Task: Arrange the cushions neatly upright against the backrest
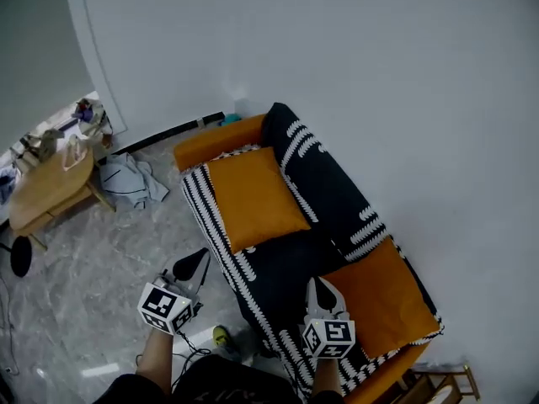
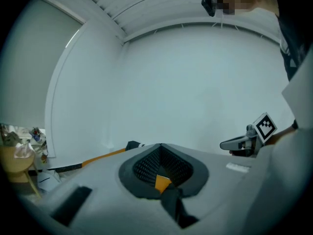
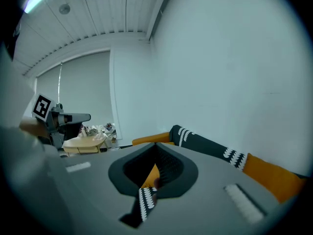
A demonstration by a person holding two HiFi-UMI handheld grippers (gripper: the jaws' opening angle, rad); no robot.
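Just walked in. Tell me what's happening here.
A person stands at the sofa with a gripper in each hand. The left gripper and right gripper are both shut and empty, held near its front edge. An orange cushion sits toward each end, the far cushion and the near cushion, neither touched.

Off to your left you've got a wooden table (image 1: 52,188), cluttered at its far end, and just beside it a grey cloth heap (image 1: 130,181) lies crumpled on the marble floor (image 1: 84,297). A dark round object (image 1: 20,256) sits near the table's legs. A plain white wall (image 1: 379,74) fills the far side. A small yellow-green thing (image 1: 221,336) lies low on the floor.
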